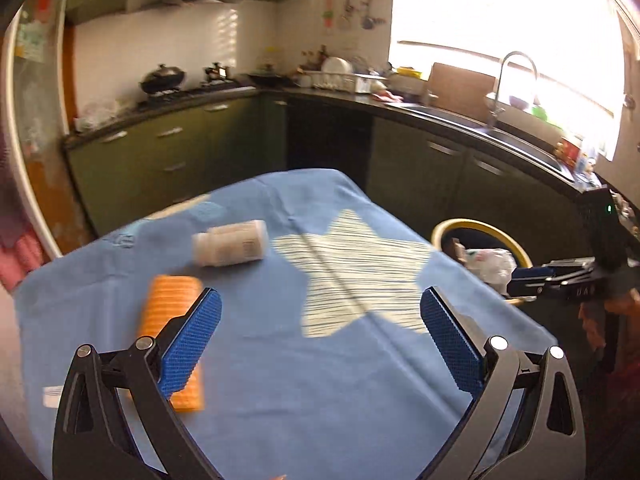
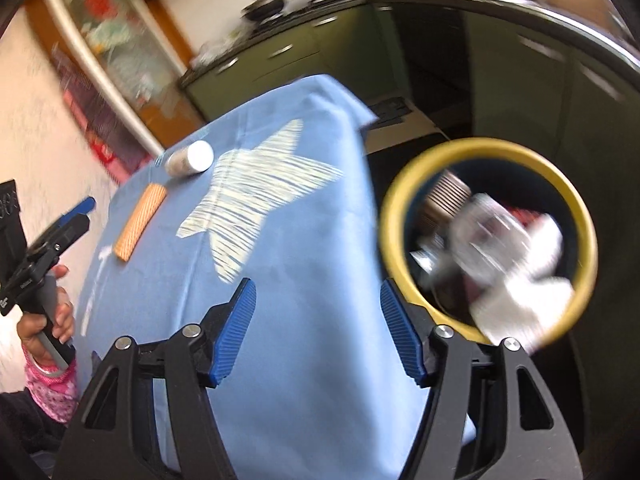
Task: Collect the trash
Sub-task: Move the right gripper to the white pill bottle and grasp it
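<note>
The left gripper (image 1: pixel 320 312) hangs over the near part of the bench (image 1: pixel 320 400), its blue-padded fingers (image 1: pixel 192 344) spread wide with nothing between them; the right gripper (image 2: pixel 316 332) sits above the bench's right edge, its fingers (image 2: pixel 236 332) likewise wide apart and empty; in the right wrist view the left gripper (image 2: pixel 72 216) shows at the far left, gripped by a hand (image 2: pixel 52 320) in a pink patterned sleeve.

The bench is covered by a blue cloth (image 1: pixel 280 360) printed with a large white scribbled star (image 1: pixel 352 272); on it lie a white pill bottle (image 1: pixel 230 242) on its side, its label too blurred to read, and just nearer, apart from it, an orange striped wrapper (image 1: pixel 168 320) lying flat beside the left finger.

Off the bench's right side stands a yellow-rimmed bin (image 2: pixel 488 236), dark inside, holding crumpled white plastic (image 2: pixel 520 276) and a ribbed brownish item I cannot name; the contents are smeared by motion.

Behind are green kitchen cabinets (image 1: pixel 168 148), a dark counter with a wok (image 1: pixel 162 78) on the hob, a dish rack and a sink tap (image 1: pixel 516 84) under a bright window; no writing anywhere is legible.
</note>
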